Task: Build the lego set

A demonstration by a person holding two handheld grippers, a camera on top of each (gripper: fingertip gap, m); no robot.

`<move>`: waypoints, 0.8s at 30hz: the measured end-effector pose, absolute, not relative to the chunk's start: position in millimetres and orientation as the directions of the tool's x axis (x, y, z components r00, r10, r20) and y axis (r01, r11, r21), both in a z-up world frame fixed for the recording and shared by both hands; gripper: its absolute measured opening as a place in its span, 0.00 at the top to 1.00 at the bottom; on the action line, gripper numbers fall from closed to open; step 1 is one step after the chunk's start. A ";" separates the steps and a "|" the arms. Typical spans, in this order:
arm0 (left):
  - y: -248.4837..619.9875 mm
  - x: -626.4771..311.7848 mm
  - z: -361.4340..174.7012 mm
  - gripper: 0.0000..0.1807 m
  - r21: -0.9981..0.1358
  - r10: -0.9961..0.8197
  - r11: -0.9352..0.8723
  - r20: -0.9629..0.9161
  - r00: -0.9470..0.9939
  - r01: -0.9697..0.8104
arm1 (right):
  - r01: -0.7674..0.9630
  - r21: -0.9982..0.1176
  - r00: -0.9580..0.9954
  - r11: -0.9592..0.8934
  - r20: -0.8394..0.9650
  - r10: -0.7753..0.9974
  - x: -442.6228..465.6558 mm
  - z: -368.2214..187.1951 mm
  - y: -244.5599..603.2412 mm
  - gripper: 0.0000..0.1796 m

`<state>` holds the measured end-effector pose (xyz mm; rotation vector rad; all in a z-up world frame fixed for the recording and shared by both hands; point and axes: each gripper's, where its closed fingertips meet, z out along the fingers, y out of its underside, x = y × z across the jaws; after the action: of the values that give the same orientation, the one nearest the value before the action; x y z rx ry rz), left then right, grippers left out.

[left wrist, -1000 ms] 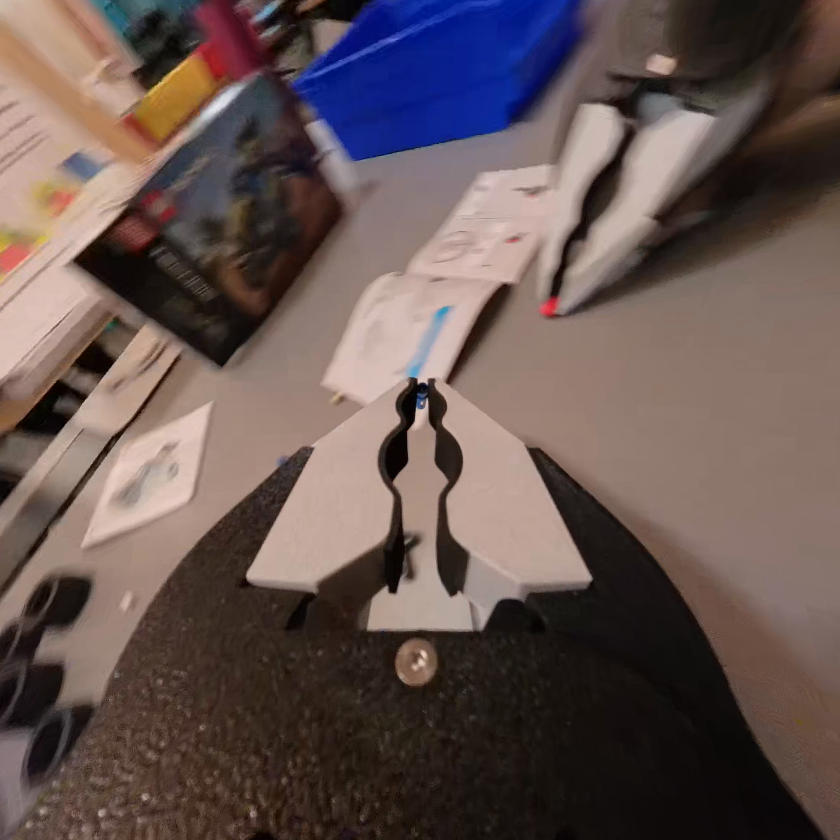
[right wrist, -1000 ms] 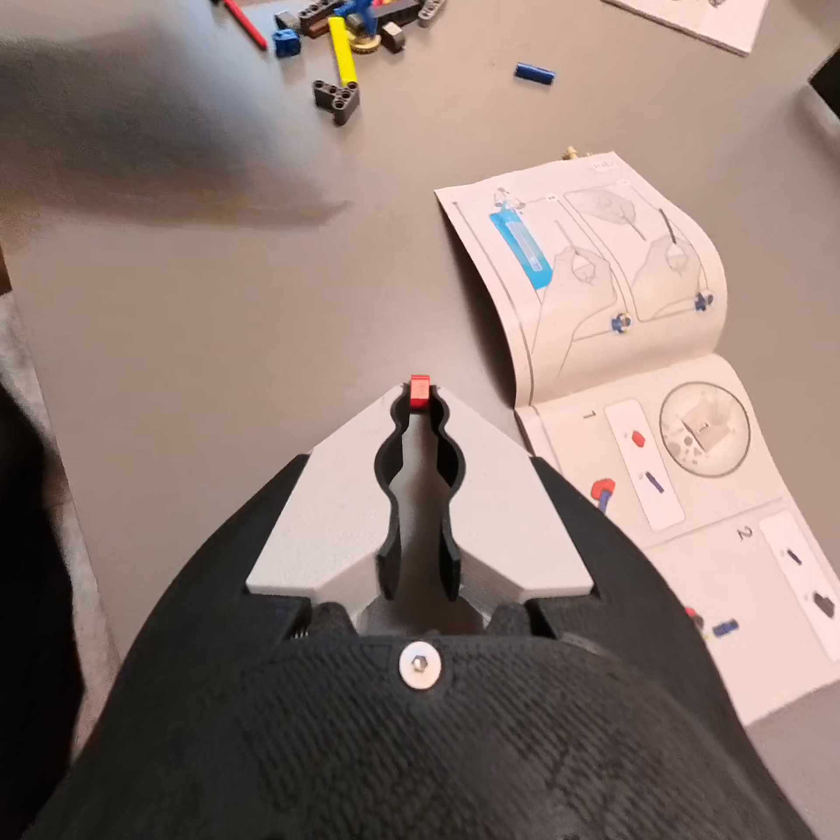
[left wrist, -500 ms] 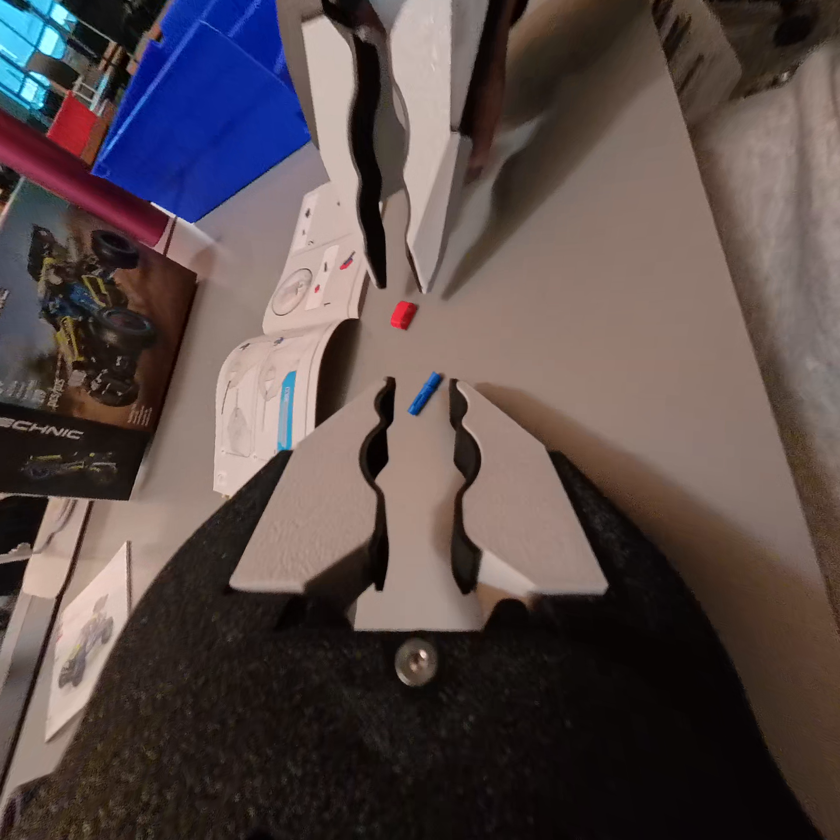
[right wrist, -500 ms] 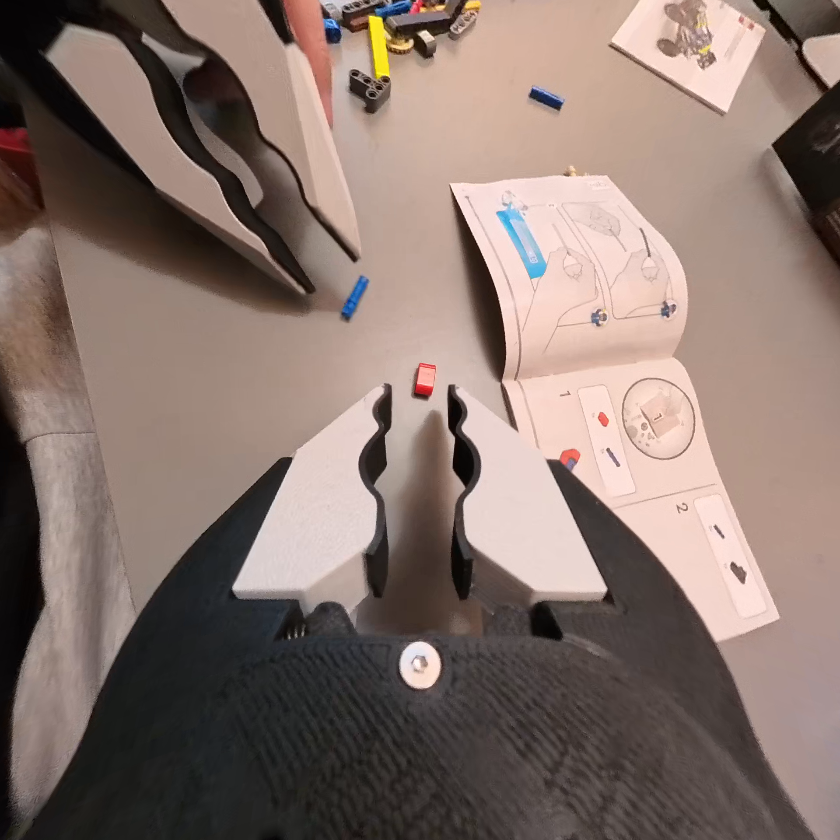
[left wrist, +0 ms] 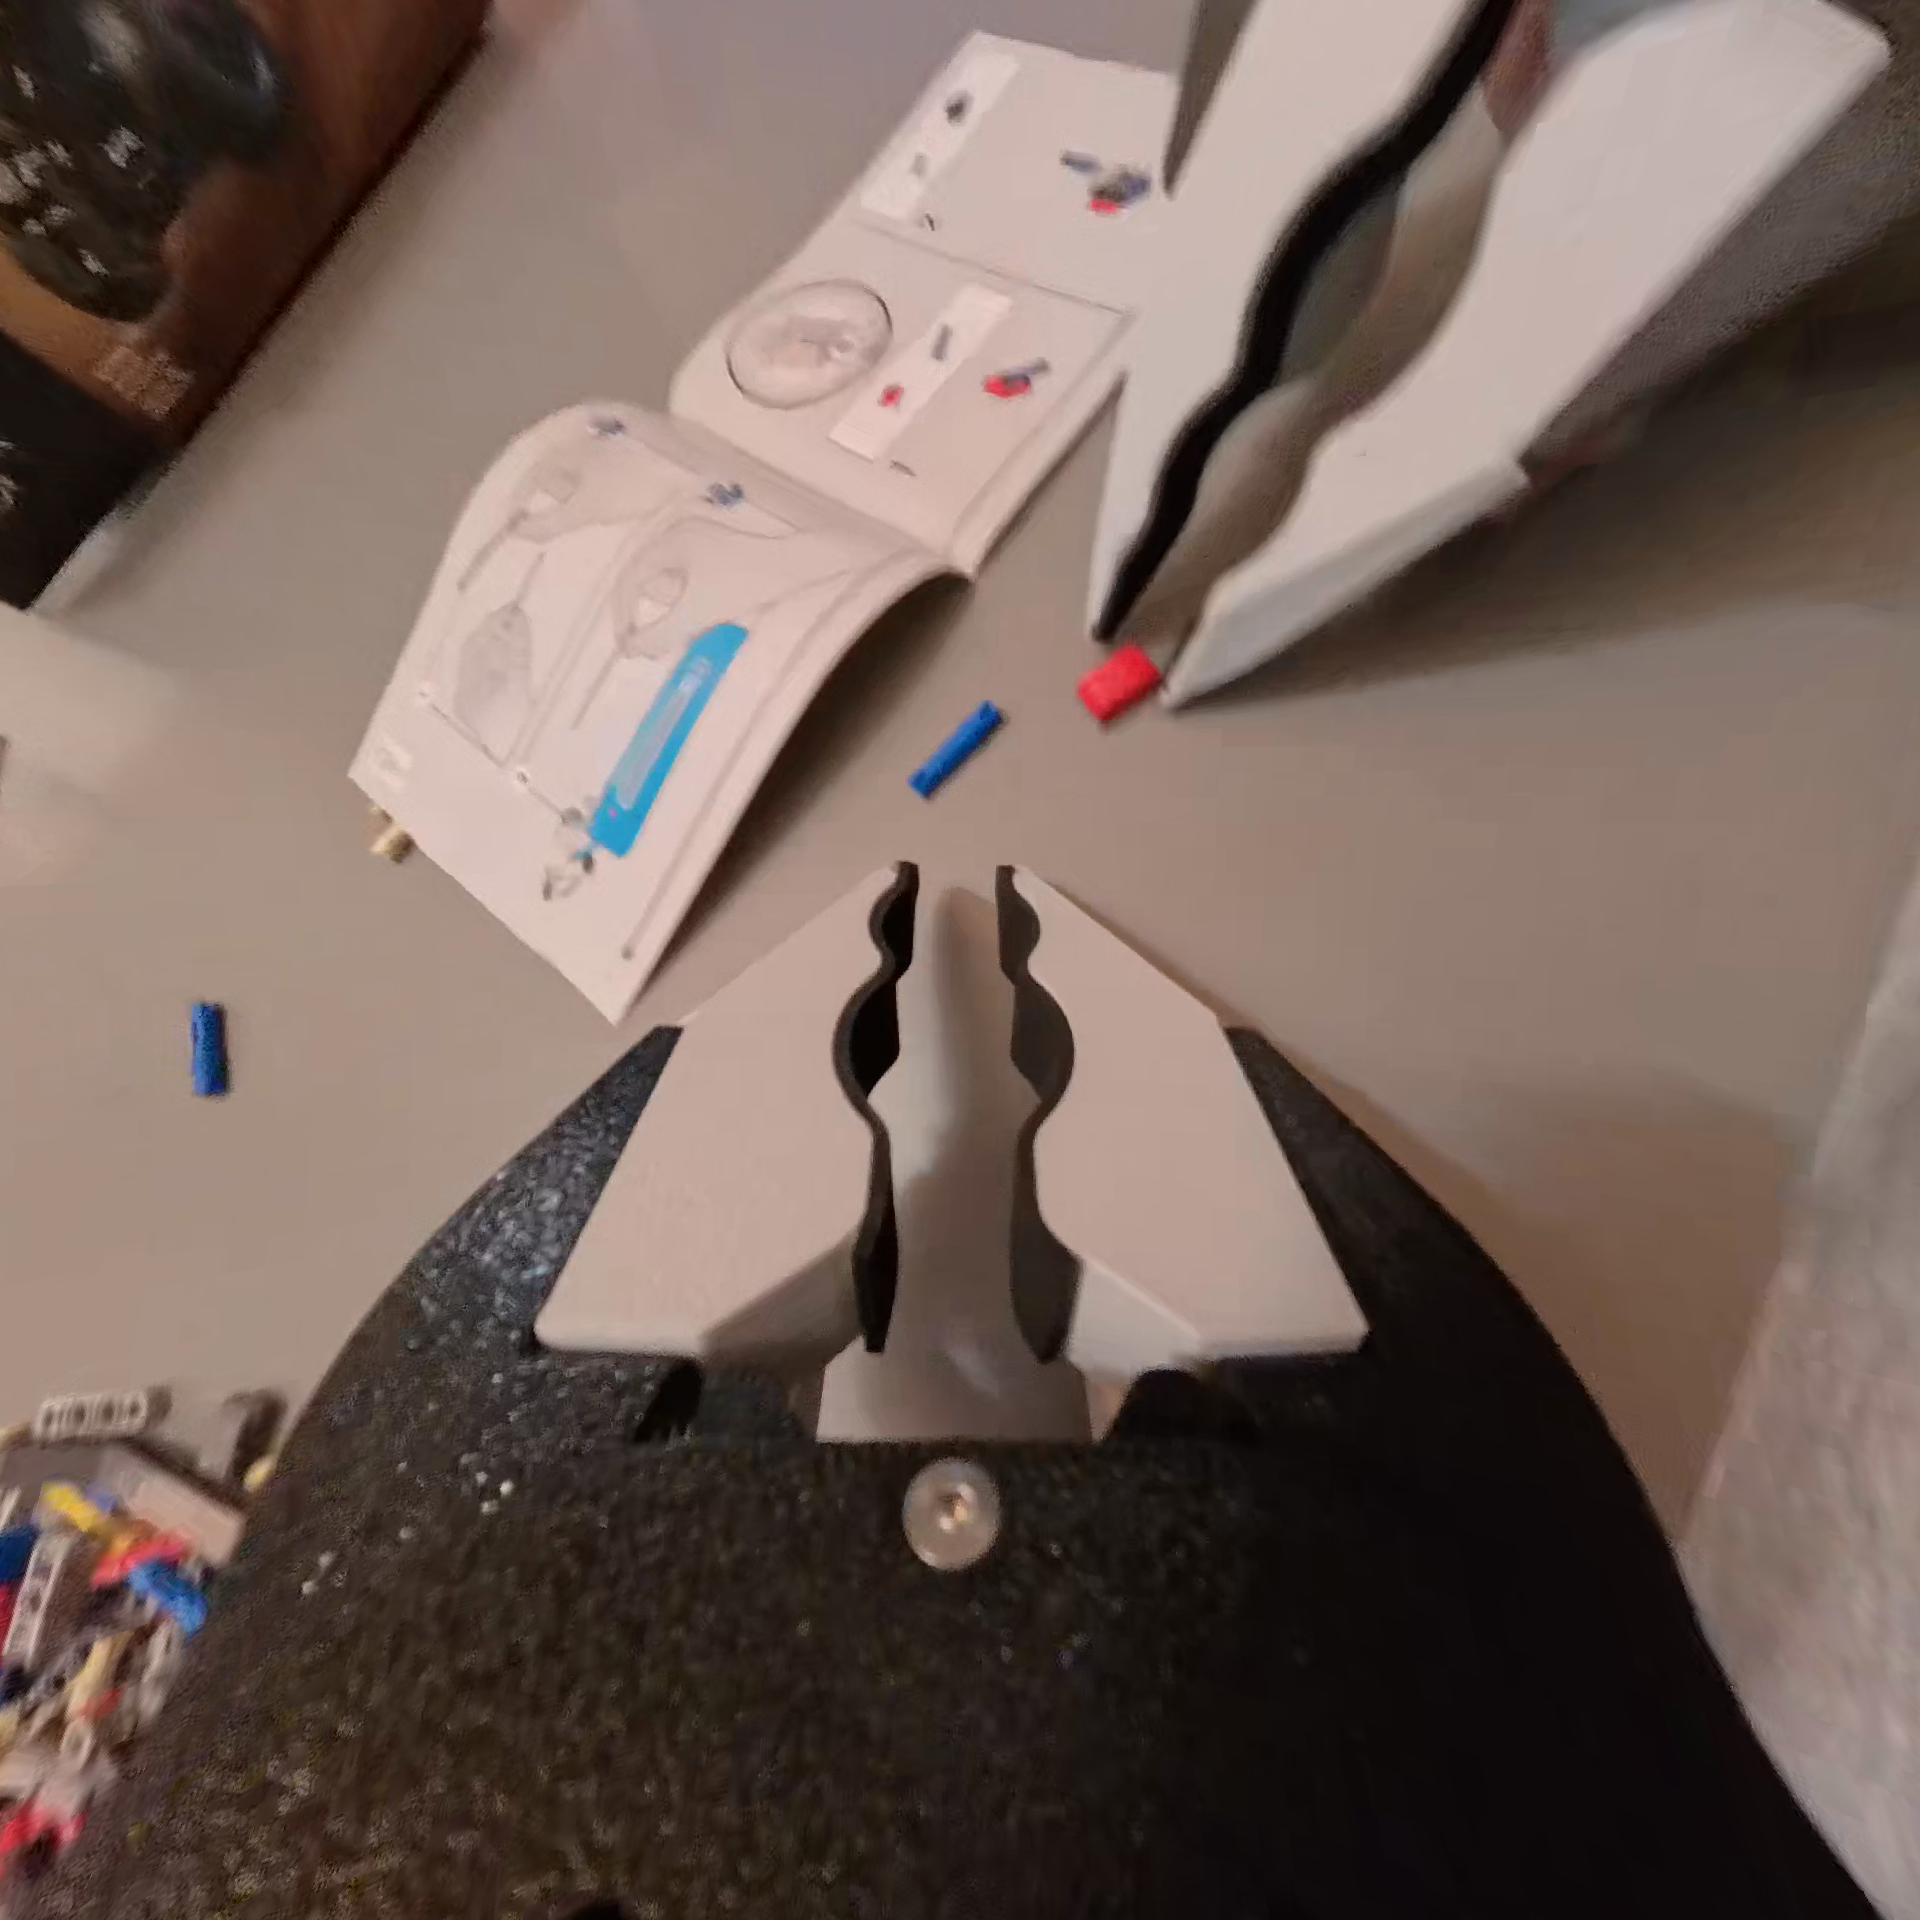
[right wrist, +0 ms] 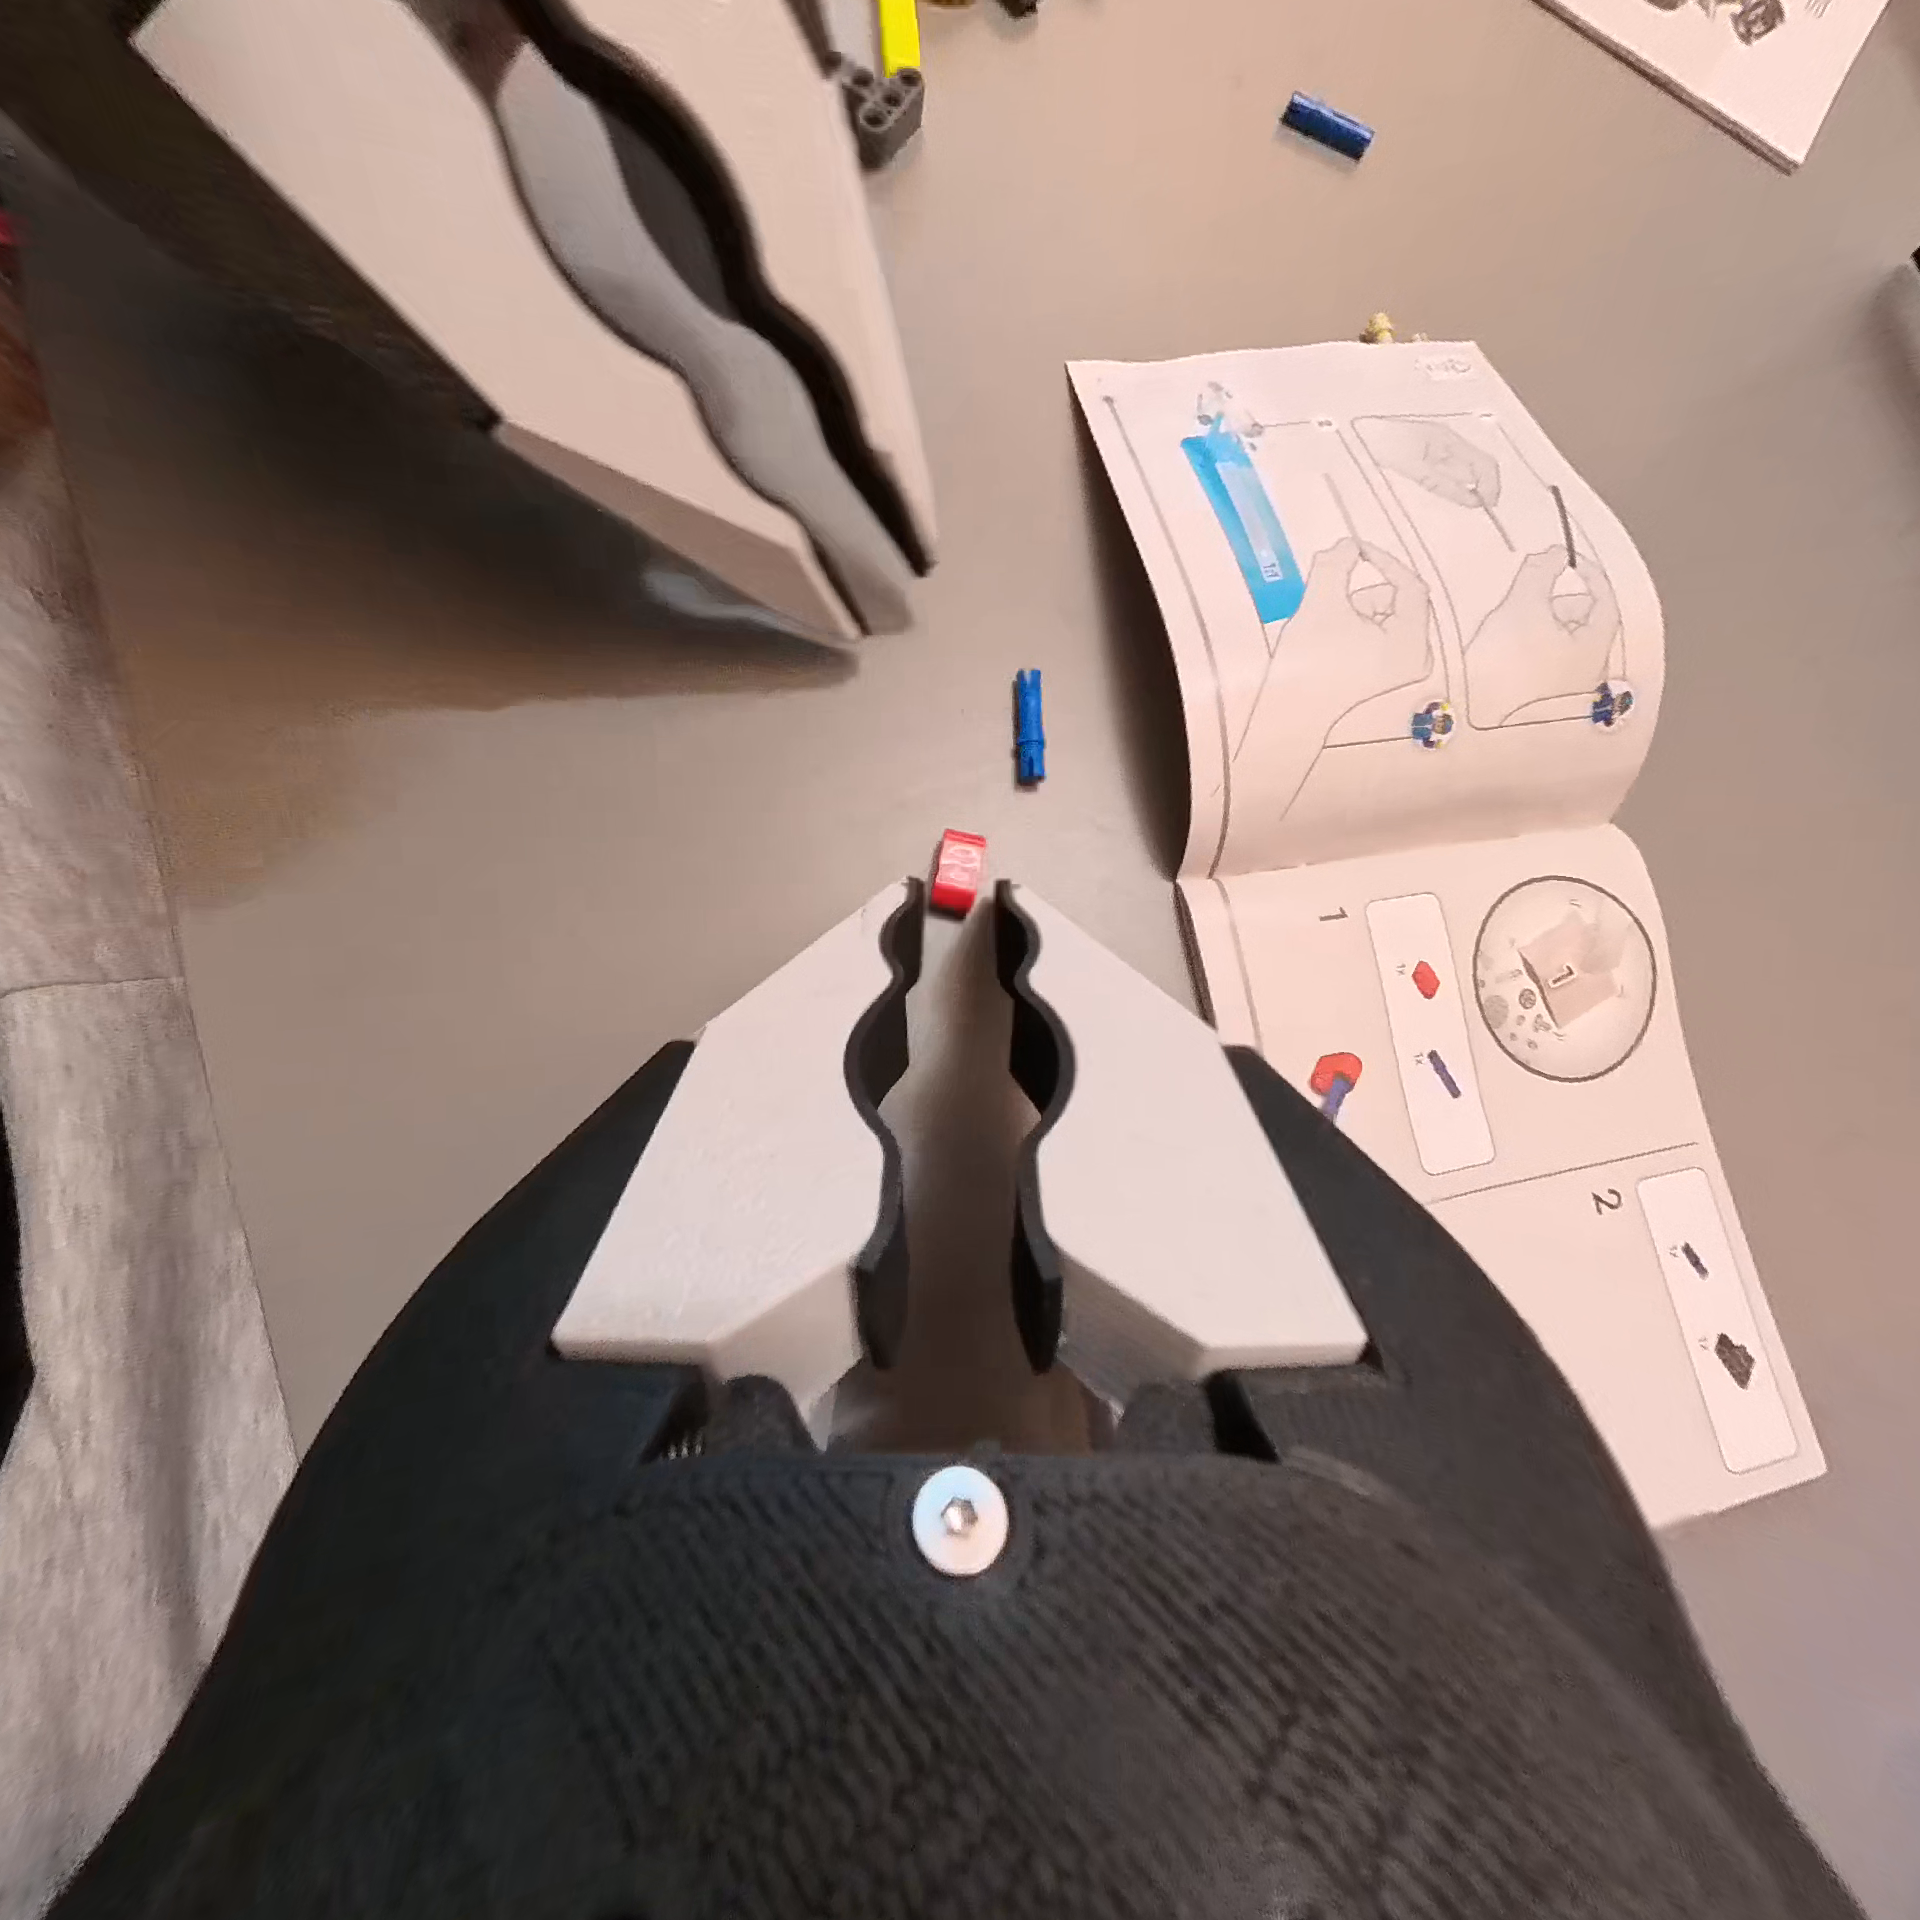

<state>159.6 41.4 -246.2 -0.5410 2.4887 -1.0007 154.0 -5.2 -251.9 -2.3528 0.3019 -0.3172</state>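
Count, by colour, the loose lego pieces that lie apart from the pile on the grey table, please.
Red: 1, the small red piece just off the tips of the right gripper.
Blue: 2, the blue pin near the open instruction booklet, and the blue connector farther off.
Total: 3. The pile is too blurred to count.

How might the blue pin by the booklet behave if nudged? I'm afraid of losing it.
The blue pin looks round and lies flat on the smooth table, so it would probably roll sideways. Being tiny, it likely weighs little.
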 end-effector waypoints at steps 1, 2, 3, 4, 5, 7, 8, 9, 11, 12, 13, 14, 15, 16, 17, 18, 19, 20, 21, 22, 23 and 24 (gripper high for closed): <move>34.4 164.4 -243.7 0.92 -0.731 -0.483 0.654 -0.207 -0.851 -0.194 | -0.125 -0.691 0.938 -0.712 0.152 -0.311 155.5 -251.1 -7.7 0.93; 26.0 165.2 -243.9 0.91 -0.735 -0.452 0.654 -0.185 -0.873 -0.183 | -0.124 -0.686 0.936 -0.717 0.160 -0.315 156.5 -249.9 -10.2 0.92; 20.3 165.9 -247.9 0.89 -0.720 -0.422 0.670 -0.166 -0.891 -0.182 | -0.128 -0.687 0.933 -0.715 0.161 -0.322 157.2 -248.1 -12.3 0.91; 18.7 170.6 -252.6 0.88 -0.695 -0.418 0.692 -0.167 -0.893 -0.194 | -0.139 -0.693 0.929 -0.707 0.156 -0.335 158.0 -245.6 -14.2 0.91; 16.8 177.0 -252.6 0.89 -0.693 -0.428 0.694 -0.178 -0.886 -0.196 | -0.148 -0.703 0.925 -0.696 0.150 -0.348 158.6 -242.7 -15.7 0.91; 11.9 180.4 -253.4 0.91 -0.698 -0.414 0.693 -0.181 -0.892 -0.180 | -0.150 -0.709 0.919 -0.689 0.157 -0.361 158.6 -238.4 -21.1 0.92; 10.1 181.4 -253.7 0.92 -0.704 -0.419 0.685 -0.171 -0.892 -0.187 | -0.149 -0.702 0.915 -0.696 0.168 -0.366 159.1 -238.1 -26.3 0.91; 9.5 181.8 -253.7 0.92 -0.707 -0.422 0.681 -0.162 -0.892 -0.194 | -0.153 -0.690 0.912 -0.708 0.177 -0.370 159.6 -238.9 -33.3 0.91; 10.6 180.6 -254.2 0.94 -0.700 -0.407 0.689 -0.158 -0.900 -0.189 | -0.174 -0.663 0.902 -0.728 0.189 -0.388 161.8 -239.6 -51.3 0.91; 10.9 180.4 -254.4 0.94 -0.699 -0.407 0.688 -0.147 -0.901 -0.197 | -0.188 -0.659 0.895 -0.728 0.190 -0.403 163.3 -238.4 -60.5 0.91; 10.8 180.3 -254.7 0.95 -0.701 -0.415 0.681 -0.129 -0.901 -0.213 | -0.202 -0.664 0.890 -0.720 0.182 -0.417 164.8 -236.6 -68.3 0.91; 10.1 180.2 -255.1 0.96 -0.704 -0.422 0.672 -0.108 -0.900 -0.231 | -0.216 -0.672 0.886 -0.709 0.170 -0.431 166.2 -235.1 -74.6 0.91; 8.9 180.2 -255.4 0.98 -0.708 -0.428 0.662 -0.091 -0.899 -0.244 | -0.230 -0.678 0.882 -0.698 0.158 -0.444 167.7 -234.2 -80.4 0.91; 7.7 180.6 -255.5 0.99 -0.714 -0.434 0.653 -0.079 -0.898 -0.253 | -0.242 -0.680 0.877 -0.692 0.151 -0.456 169.0 -233.8 -85.6 0.91; 7.0 180.9 -255.5 0.99 -0.717 -0.439 0.647 -0.071 -0.896 -0.260 | -0.253 -0.680 0.872 -0.688 0.149 -0.467 170.3 -233.6 -90.4 0.91; 7.3 182.1 -255.3 0.99 -0.718 -0.446 0.644 -0.072 -0.892 -0.263 | -0.258 -0.680 0.868 -0.686 0.148 -0.473 170.8 -233.0 -93.6 0.91; 9.0 183.8 -255.0 0.99 -0.720 -0.454 0.643 -0.084 -0.887 -0.262 | -0.254 -0.684 0.868 -0.684 0.151 -0.473 170.7 -231.5 -95.4 0.91; 11.3 185.1 -254.3 0.99 -0.724 -0.458 0.643 -0.101 -0.883 -0.251 | -0.243 -0.691 0.865 -0.680 0.163 -0.475 171.6 -228.5 -96.3 0.91; 12.9 184.7 -251.7 0.99 -0.733 -0.454 0.638 -0.112 -0.884 -0.235 | -0.221 -0.706 0.860 -0.673 0.184 -0.476 173.2 -223.7 -95.7 0.92; 14.1 183.1 -246.9 0.99 -0.747 -0.453 0.624 -0.108 -0.885 -0.229 | -0.185 -0.726 0.860 -0.663 0.207 -0.466 173.4 -217.1 -92.3 0.92; 14.6 180.4 -240.6 0.99 -0.763 -0.456 0.602 -0.084 -0.886 -0.237 | -0.119 -0.749 0.864 -0.651 0.245 -0.440 172.5 -208.7 -85.3 0.91; 14.1 176.2 -233.7 0.99 -0.778 -0.453 0.573 -0.040 -0.890 -0.257 | -0.016 -0.768 0.864 -0.641 0.312 -0.396 170.4 -199.2 -74.6 0.89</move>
<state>176.2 14.1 -233.7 -0.5906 2.5706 -1.2156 170.4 -74.6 -199.2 -2.2066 0.2963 -0.5878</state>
